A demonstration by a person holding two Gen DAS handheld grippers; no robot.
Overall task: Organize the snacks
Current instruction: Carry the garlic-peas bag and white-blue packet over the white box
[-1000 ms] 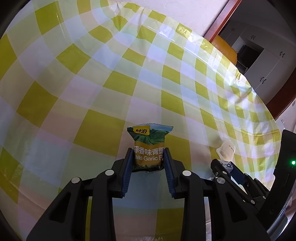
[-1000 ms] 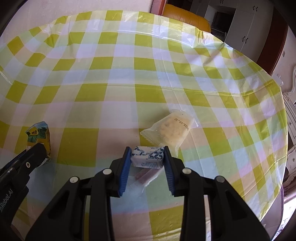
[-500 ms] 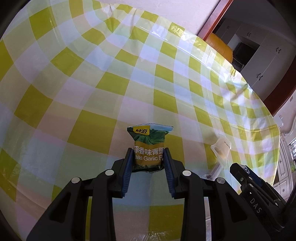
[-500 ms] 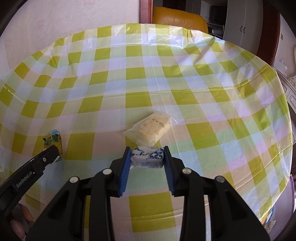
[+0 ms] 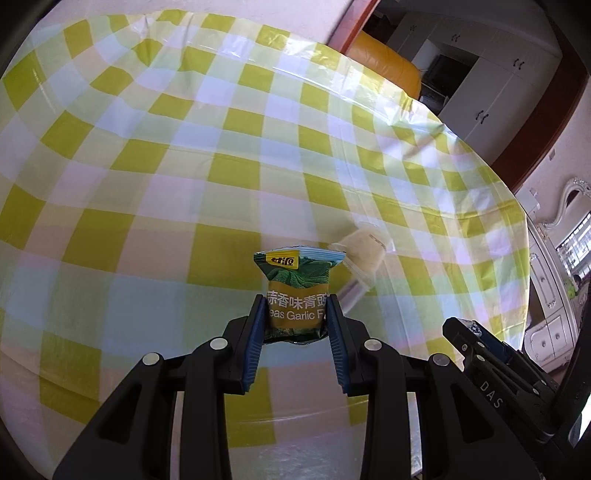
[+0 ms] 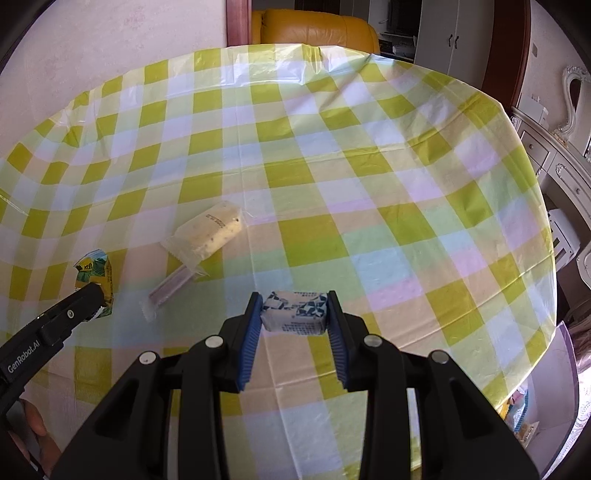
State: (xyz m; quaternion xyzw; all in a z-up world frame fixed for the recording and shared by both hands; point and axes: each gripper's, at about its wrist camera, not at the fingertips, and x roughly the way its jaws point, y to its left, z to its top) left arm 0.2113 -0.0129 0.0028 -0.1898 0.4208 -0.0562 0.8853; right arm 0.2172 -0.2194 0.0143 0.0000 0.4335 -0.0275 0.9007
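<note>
My left gripper [image 5: 296,308] is shut on a green and yellow garlic pea packet [image 5: 297,286], held upright above the checked tablecloth [image 5: 184,177]. In the right wrist view the same packet [image 6: 93,271] shows at the left edge in the left gripper [image 6: 94,295]. My right gripper [image 6: 294,308] is shut on a small blue and white wrapped snack [image 6: 294,312], also lifted off the table. A pale biscuit in a clear wrapper [image 6: 208,234] lies flat on the cloth between both grippers; it appears blurred in the left wrist view [image 5: 364,253]. The right gripper's tip [image 5: 463,328] shows at lower right there.
The round table [image 6: 480,258] carries a yellow, white and pastel checked plastic cloth. Beyond its far edge stand an orange sofa [image 6: 314,26], white cabinets [image 5: 491,85] and a white ornate dresser [image 6: 546,147]. Bright packets [image 6: 519,417] lie below the table's right edge.
Both grippers have drawn back and risen a little with their snacks still held. The clear-wrapped biscuit now appears farther left in the right wrist view and nearer the pea packet in the left.
</note>
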